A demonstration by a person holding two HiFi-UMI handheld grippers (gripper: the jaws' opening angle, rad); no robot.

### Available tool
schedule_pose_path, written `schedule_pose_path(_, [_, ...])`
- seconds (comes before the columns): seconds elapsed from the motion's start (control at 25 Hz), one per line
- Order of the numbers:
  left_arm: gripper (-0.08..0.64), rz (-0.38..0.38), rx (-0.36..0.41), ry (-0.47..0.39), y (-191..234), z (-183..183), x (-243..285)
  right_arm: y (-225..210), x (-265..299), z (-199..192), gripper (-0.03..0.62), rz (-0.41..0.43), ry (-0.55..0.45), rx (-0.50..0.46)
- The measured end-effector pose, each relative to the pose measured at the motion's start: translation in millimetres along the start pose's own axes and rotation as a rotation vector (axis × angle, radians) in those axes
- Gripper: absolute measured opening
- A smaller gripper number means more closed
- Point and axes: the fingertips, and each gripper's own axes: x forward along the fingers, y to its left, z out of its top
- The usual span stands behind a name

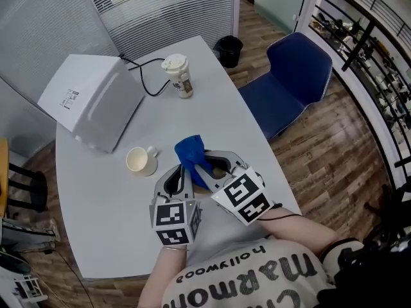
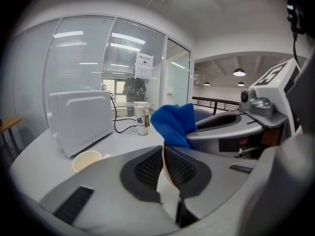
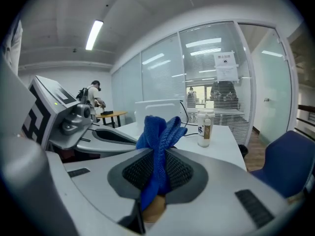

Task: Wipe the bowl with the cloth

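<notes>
Head view: both tongs meet low-centre over the white table [image 1: 96, 236]. The left gripper [image 1: 185, 175] sits at 8 o'clock of the blue cloth [image 1: 191, 150], and the right gripper [image 1: 205, 165] at 5 o'clock of it. The bowl is mostly hidden under the tongs here. A cream mug [image 1: 141, 161] stands at 9 o'clock of the cloth, apart from it.

Left gripper view: jaws are narrow, pads nipped on a thin pale rim, which we take for the bowl [image 2: 167, 176]. The cloth [image 2: 172, 124] bunches at 12 o'clock, just past the tips, w/ the other tong's jaw beside it at 3 o'clock.

Right gripper view: jaws are clamped on the cloth [image 3: 158, 136]. It stands up in folds at 12 o'clock and hangs thru the gap toward 6. Below it a tan curve shows, prob. the bowl [image 3: 155, 209].

Our read: this is the wiping step. One tong steadies the bowl by its rim, and the other brings the cloth to it. We can't tell if the cloth presses the inside yet. Next we'd need to push the cloth onto the bowl's wall and sweep round. The rim grip must stay firm, since a thin edge could slip.
</notes>
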Motion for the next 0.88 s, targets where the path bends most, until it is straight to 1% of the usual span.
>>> schedule_pose_path(0.12, [0.009, 0.011, 0.016, -0.006, 0.2, 2.3, 0.7, -6.8, 2.3, -0.5, 0.064, -0.035, -0.001, 0.028])
schedule_pose_path(0.24, [0.011, 0.036, 0.034, -0.034, 2.3, 8.0, -1.0, -13.1, 3.0, 2.0, 0.064, -0.066, -0.020, 0.064])
schedule_pose_path(0.52, [0.015, 0.091, 0.120, -0.075, 7.0, 16.1, -2.6, -24.4, 4.1, 1.9, 0.064, -0.083, -0.040, 0.230])
schedule_pose_path(0.88, [0.017, 0.158, 0.191, -0.106, 16.8, 21.4, -4.3, -35.3, 5.4, -10.6, 0.064, -0.093, -0.032, 0.438])
